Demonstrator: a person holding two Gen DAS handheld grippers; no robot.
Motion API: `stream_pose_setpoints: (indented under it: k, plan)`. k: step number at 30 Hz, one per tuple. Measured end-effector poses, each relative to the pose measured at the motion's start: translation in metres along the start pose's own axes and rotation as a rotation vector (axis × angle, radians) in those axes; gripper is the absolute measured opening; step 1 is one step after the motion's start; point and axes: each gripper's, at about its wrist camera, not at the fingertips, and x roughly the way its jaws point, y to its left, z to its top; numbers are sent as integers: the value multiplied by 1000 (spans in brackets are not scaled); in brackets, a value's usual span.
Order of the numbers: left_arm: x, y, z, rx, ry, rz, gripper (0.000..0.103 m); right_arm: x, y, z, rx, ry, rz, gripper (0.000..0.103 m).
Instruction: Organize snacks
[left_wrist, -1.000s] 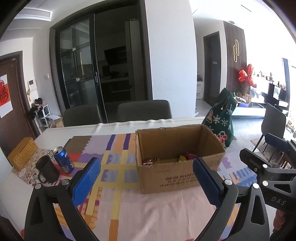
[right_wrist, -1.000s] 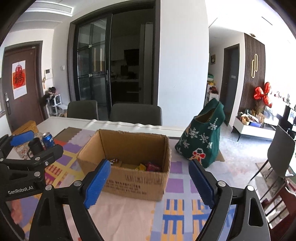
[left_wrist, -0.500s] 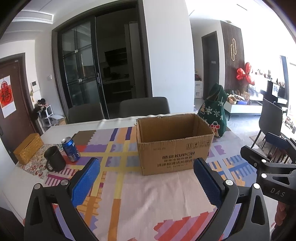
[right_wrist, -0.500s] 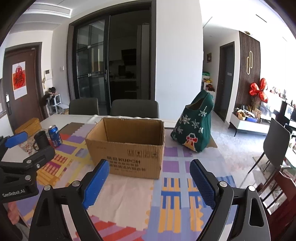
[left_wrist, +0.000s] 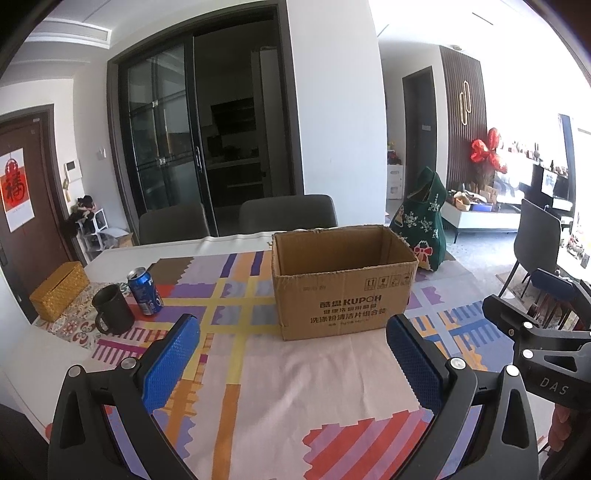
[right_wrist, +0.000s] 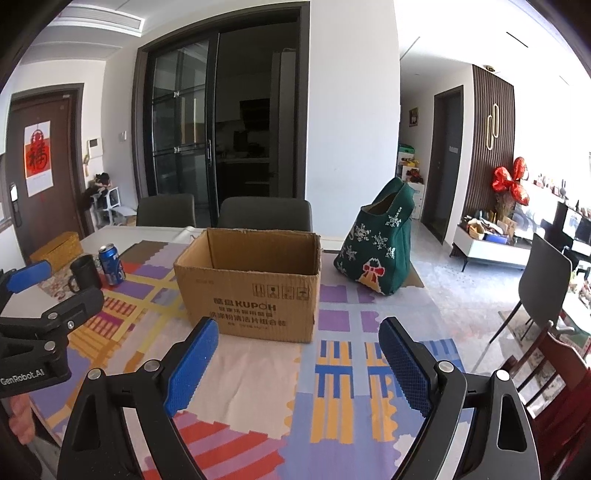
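An open cardboard box (left_wrist: 343, 295) (right_wrist: 255, 291) stands in the middle of the table on a colourful patterned cloth (left_wrist: 280, 398). Its inside is hidden from this low angle, so no snacks show. My left gripper (left_wrist: 293, 328) hovers in front of the box, open, with nothing between its blue pads. My right gripper (right_wrist: 299, 328) is also open and empty, short of the box's right front corner. A green Christmas tote bag (right_wrist: 380, 243) (left_wrist: 423, 229) stands to the right behind the box.
A blue soda can (left_wrist: 144, 290), a black mug (left_wrist: 110, 314) and a woven yellow box (left_wrist: 59, 290) sit at the table's left. Two grey chairs (right_wrist: 264, 214) stand behind the table, another chair (right_wrist: 543, 288) to the right.
Both grippers have drawn back from the box and dropped slightly. The snacks seen inside the box a second ago are hidden behind its front wall now. Both stayed open.
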Motion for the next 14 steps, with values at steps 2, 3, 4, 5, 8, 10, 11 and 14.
stream_pose_setpoints:
  k: [2,3,4,5,8,10,11,14]
  plan:
    - [-1,0,0,0,-3,-5,103,-1,0,-1,0,1,0,89]
    - [-2,0,0,-2,-5,-3,103,-3,0,-2,1,1,3,89]
    - [-3,0,0,-2,-6,0,103,-4,0,-4,1,1,4,89]
    - [-4,-1,0,-1,-7,1,103,-6,0,-5,2,1,5,89]
    - [-6,0,-1,-6,-15,-4,103,-9,0,-6,0,-1,6,89]
    - [-7,0,-1,-7,-26,-6,103,-11,1,-7,-2,-3,7,89]
    - [-8,-1,-1,-3,-31,-4,103,-11,1,-7,-1,-1,7,89]
    - [-8,-1,0,-3,-39,6,103,-12,1,-7,-1,-1,9,89]
